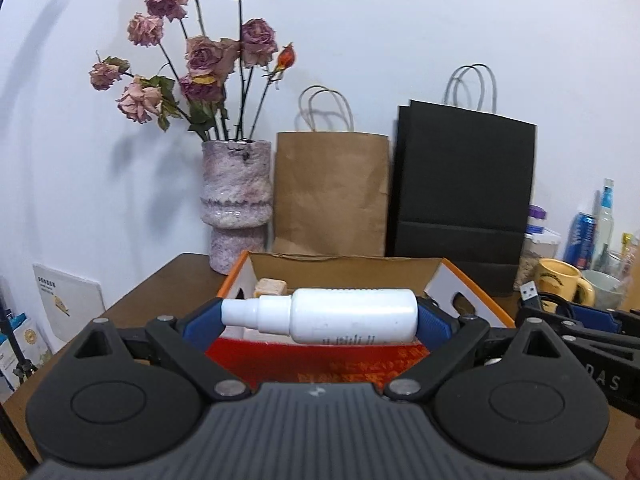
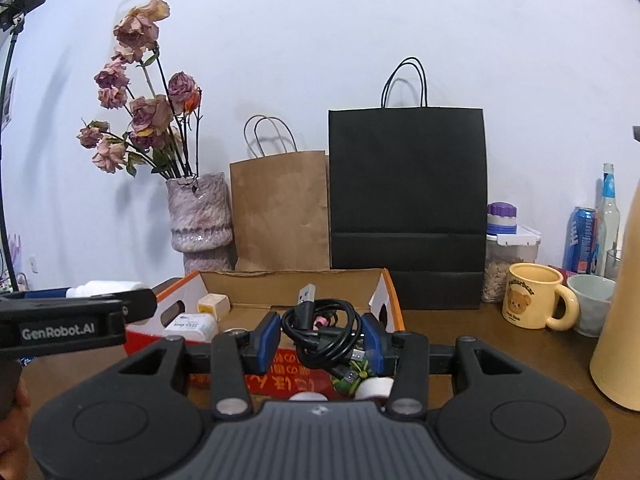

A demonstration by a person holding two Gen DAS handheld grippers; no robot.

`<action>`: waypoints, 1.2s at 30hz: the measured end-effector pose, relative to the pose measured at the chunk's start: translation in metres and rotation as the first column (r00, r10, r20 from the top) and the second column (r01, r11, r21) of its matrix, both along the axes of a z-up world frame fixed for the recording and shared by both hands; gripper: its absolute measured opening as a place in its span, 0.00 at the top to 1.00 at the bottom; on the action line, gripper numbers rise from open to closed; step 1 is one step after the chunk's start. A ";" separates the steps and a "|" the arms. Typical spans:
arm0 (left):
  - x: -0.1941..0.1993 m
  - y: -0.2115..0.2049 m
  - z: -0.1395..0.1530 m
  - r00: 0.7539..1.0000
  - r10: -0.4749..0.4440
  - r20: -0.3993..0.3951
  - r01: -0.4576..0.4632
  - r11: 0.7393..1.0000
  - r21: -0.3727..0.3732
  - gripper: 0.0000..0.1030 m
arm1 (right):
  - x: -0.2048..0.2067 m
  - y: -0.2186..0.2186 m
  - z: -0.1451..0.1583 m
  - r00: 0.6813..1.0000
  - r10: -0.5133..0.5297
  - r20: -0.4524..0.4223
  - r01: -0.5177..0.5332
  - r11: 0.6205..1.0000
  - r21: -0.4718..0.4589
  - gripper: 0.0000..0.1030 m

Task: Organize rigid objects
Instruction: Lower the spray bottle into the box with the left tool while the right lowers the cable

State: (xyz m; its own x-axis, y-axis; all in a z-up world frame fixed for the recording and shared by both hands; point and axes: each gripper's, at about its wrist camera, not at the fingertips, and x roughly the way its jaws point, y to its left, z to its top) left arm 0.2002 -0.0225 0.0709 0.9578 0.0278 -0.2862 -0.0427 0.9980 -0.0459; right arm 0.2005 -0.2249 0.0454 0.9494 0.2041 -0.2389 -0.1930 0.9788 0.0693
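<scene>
My left gripper (image 1: 316, 320) is shut on a white spray bottle (image 1: 324, 316), held sideways above the near edge of an open orange and red cardboard box (image 1: 472, 280). My right gripper (image 2: 320, 336) is shut on a coiled black USB cable (image 2: 320, 330), held over the same box (image 2: 390, 292). Inside the box lie a small yellow block (image 2: 214, 305), a white container (image 2: 190, 326) and other small items under the cable. The right gripper's fingers (image 1: 588, 316) with the USB plug (image 1: 530, 291) show at the right of the left wrist view. The left gripper (image 2: 100, 304) shows at the left of the right wrist view.
A pink vase of dried roses (image 1: 236, 200), a brown paper bag (image 1: 330, 192) and a black paper bag (image 1: 464, 184) stand behind the box. A yellow bear mug (image 2: 532, 296), a grey cup (image 2: 592, 300), a jar, a blue can (image 2: 582, 240) and a glass bottle stand at right.
</scene>
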 end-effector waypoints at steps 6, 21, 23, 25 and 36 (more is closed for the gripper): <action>0.018 0.005 0.005 0.999 0.031 0.010 -0.031 0.999 -0.014 0.05 | 0.019 0.007 0.002 1.000 -0.003 -0.004 0.003 1.000 0.010 0.58; 0.061 0.003 0.007 0.998 0.057 0.013 -0.057 0.998 -0.022 0.05 | 0.062 0.011 0.001 1.000 -0.004 -0.015 0.004 1.000 0.012 0.58; 0.067 0.002 0.005 0.998 0.057 0.011 -0.056 0.998 -0.018 0.05 | 0.068 0.011 0.001 1.000 -0.003 -0.015 0.003 1.000 0.010 0.58; 0.073 0.000 0.005 0.998 0.056 0.008 -0.056 0.998 -0.014 0.05 | 0.074 0.011 0.001 1.000 -0.002 -0.014 0.002 1.000 0.007 0.58; 0.113 0.000 -0.003 0.998 0.065 -0.020 -0.065 0.998 0.003 0.05 | 0.109 0.009 -0.002 1.000 -0.003 -0.023 0.003 1.000 -0.005 0.58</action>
State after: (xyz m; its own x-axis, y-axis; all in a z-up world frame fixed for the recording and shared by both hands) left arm 0.3132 -0.0228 0.0678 0.9481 0.0904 -0.3048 -0.1082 0.9932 -0.0421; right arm 0.3097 -0.2158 0.0435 0.9442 0.2004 -0.2614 -0.1887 0.9796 0.0691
